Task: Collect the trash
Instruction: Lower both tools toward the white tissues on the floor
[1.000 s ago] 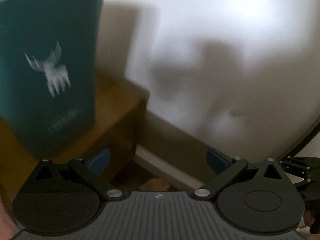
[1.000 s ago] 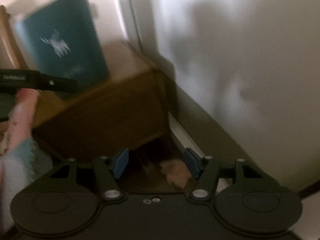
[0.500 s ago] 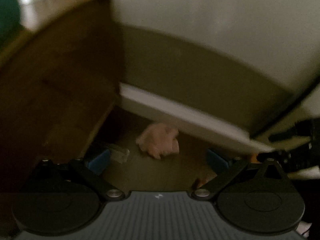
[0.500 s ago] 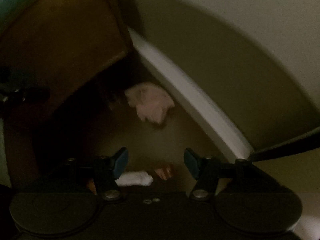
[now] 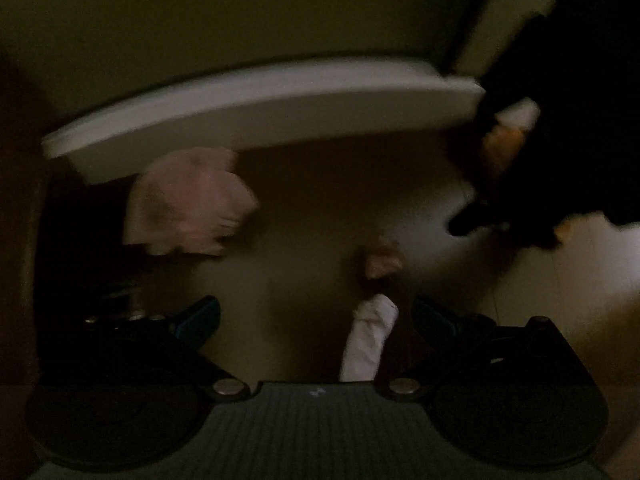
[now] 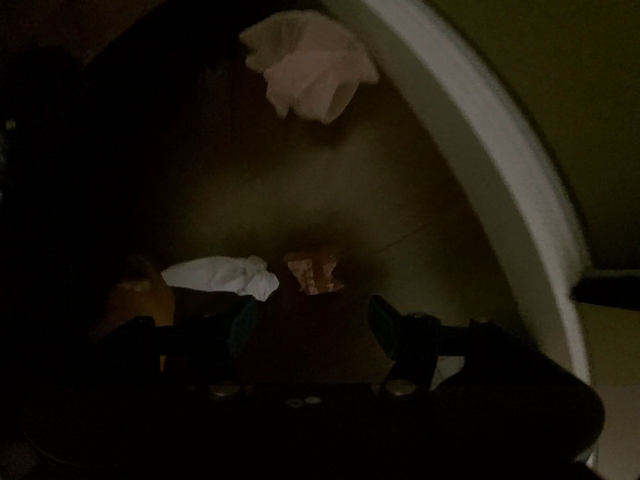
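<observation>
Both tools, left [image 5: 316,314] and right [image 6: 310,320], gape wide; pink wad [image 6: 310,66] upper middle (white scrap [image 6: 224,278] lower left).

Pink crumpled tissue [image 5: 186,202] by white baseboard [image 5: 280,108], white scrap [image 5: 370,338] nearer

The left gripper [image 5: 316,316] is black, with two big round discs at the bottom, one on each side. A grey ribbed plate with thin lines sits between them. Two shiny silver screws sit where the black bars meet. The fingers [image 5: 200,318] have blue pads at the tips. The right gripper [image 6: 310,322] looks the same kind: black and very dark, with round silver screws and dark blue-green pads [image 6: 382,326]. Two tiny silver dots sit in its middle
</observation>
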{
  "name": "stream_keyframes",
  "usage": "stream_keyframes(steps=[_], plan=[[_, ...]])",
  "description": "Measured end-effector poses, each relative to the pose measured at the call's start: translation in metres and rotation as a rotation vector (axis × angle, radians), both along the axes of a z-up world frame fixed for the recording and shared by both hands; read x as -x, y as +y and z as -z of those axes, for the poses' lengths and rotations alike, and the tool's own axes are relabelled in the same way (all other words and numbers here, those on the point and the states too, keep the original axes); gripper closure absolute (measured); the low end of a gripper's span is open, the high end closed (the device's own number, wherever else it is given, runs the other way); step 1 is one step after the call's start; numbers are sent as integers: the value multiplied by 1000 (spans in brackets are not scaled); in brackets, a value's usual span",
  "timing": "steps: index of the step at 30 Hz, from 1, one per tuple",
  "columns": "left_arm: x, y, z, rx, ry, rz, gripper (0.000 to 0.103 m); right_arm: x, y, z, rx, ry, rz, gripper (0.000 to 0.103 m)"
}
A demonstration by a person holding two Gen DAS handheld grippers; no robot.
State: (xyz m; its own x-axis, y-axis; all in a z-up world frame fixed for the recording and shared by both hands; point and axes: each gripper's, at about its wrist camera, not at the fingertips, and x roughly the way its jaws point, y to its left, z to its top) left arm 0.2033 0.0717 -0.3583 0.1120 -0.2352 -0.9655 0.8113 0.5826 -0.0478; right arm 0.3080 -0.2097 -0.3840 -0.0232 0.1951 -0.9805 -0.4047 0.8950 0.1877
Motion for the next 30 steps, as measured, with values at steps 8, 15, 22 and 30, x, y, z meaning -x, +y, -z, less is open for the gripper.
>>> stream_keyframes(steps=[8,15,22,30], plan=[[39,-22,77,-58,45,187,0,-2,15,63,20,45,-99,42],[53,-27,121,-121,25,260,1,-9,24,97,20,36,-123,43],[60,-38,144,-134,31,287,10,-13,33,121,41,56,-143,45],[60,-51,163,-189,30,315,43,-18,37,128,41,62,-154,47]])
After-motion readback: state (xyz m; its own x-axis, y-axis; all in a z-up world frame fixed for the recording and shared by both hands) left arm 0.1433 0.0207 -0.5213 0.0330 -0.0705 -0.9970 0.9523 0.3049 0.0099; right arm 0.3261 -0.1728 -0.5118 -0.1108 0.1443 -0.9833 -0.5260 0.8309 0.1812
